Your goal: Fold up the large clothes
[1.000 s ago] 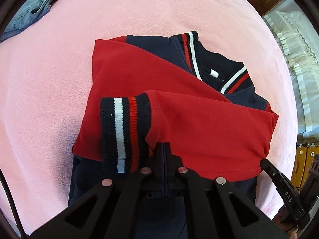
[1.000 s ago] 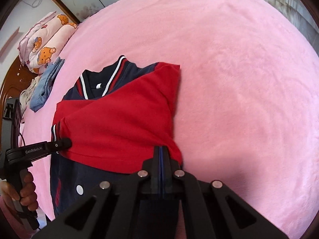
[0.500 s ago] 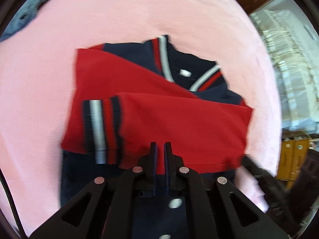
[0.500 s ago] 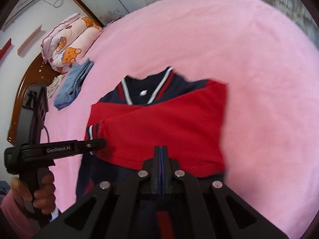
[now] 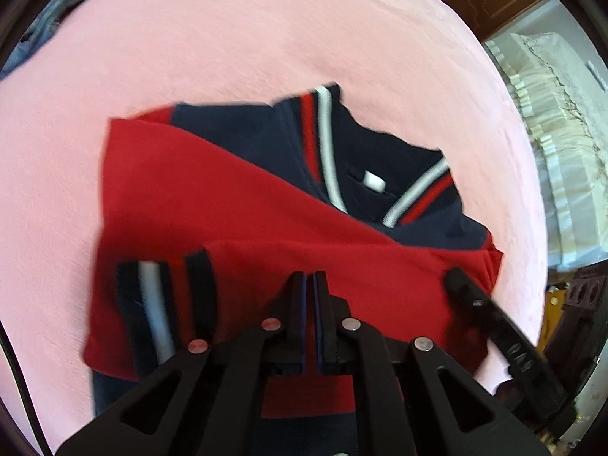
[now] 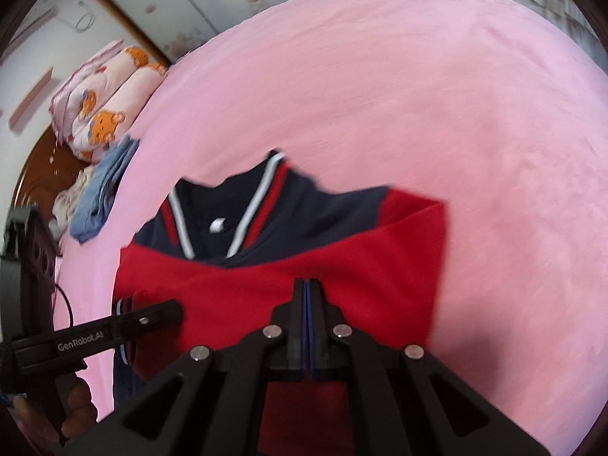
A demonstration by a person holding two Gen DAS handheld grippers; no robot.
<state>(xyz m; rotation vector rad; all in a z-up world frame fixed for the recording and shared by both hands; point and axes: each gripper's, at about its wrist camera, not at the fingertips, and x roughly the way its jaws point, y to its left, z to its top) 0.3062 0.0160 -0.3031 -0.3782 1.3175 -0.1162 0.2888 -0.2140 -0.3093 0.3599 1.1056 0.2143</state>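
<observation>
A navy jacket with red sleeves [image 5: 243, 205] lies on the pink bed cover [image 5: 266, 30], both sleeves folded across its front. Its striped collar [image 5: 323, 144] points away and a striped cuff [image 5: 163, 304] lies at the left. It also shows in the right wrist view [image 6: 342, 250]. My left gripper [image 5: 308, 279] hovers over the sleeves with its jaws a narrow gap apart and empty. My right gripper [image 6: 307, 285] is above the sleeve with its jaws pressed together and no cloth between them. Each gripper shows in the other's view, the right one [image 5: 490, 315] and the left one [image 6: 125, 323].
Folded blue denim [image 6: 102, 193] and two bear-print pillows [image 6: 102, 102] lie at the bed's far left by a wooden headboard. A white frilled cover [image 5: 562, 144] and furniture stand off the bed's right side. Pink cover surrounds the jacket.
Both grippers have let go of the red sleeves and pulled back and up. The left jaws opened slightly. The sleeves stay folded across the jacket.
</observation>
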